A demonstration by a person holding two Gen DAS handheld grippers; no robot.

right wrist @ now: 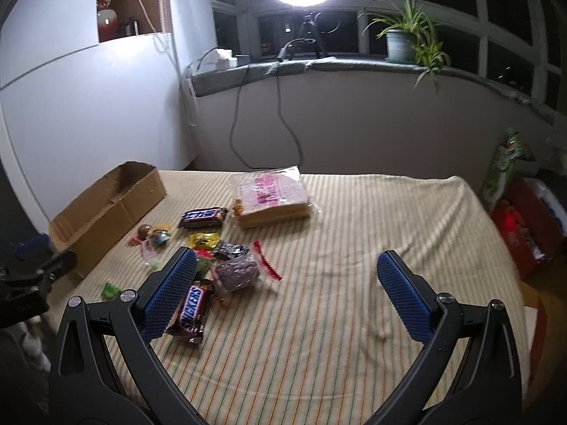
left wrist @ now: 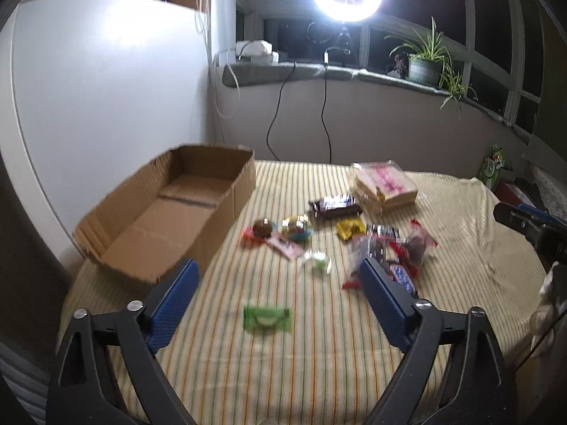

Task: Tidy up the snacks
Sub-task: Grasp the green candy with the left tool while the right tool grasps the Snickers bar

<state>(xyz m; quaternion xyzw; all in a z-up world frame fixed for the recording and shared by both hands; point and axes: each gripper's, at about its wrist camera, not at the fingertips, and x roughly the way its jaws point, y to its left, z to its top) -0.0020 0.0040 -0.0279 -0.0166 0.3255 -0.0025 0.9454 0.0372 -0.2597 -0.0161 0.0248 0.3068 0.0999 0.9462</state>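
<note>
Between the left gripper jaws, both spread wide and holding nothing, sits the green candy, long axis crosswise on the striped cloth; cardboard box ahead-left, right gripper also agape, farther off

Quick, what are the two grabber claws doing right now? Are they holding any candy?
Left gripper: open, holding nothing, above the green candy.
Right gripper: open, holding nothing; a Snickers bar lies by its left finger.
</note>
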